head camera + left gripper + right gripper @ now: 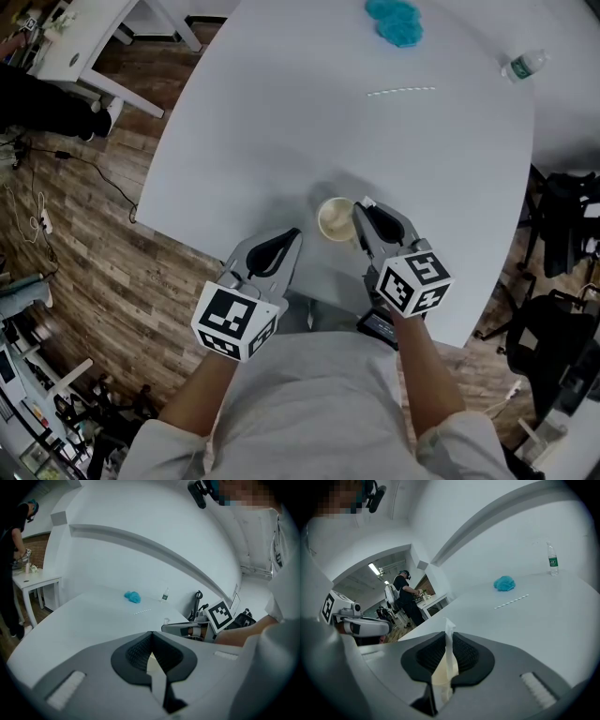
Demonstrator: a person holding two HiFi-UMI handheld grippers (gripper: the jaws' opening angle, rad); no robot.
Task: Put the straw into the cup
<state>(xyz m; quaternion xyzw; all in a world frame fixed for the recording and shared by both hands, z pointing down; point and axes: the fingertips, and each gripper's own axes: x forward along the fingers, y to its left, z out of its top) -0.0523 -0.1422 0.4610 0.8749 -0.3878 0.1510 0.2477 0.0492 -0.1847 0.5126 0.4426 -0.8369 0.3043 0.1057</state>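
Note:
A pale paper cup [333, 219] stands upright near the table's front edge. My right gripper [362, 208] is shut on the cup's right-hand wall, and in the right gripper view that thin wall [448, 654] stands pinched between the dark pads. The white straw [401, 91] lies flat on the table farther back, well away from both grippers; it also shows as the straw [512, 602] and the straw [142, 612]. My left gripper [292, 236] rests left of the cup, jaws together at the tips [151, 634], with nothing in them.
A crumpled blue cloth [394, 21] lies beyond the straw at the white table's [253, 122] far side. A water bottle [523, 66] stands at the far right. Wooden floor, chairs and another white table [80, 42] surround it. A person [407, 597] stands at a distant desk.

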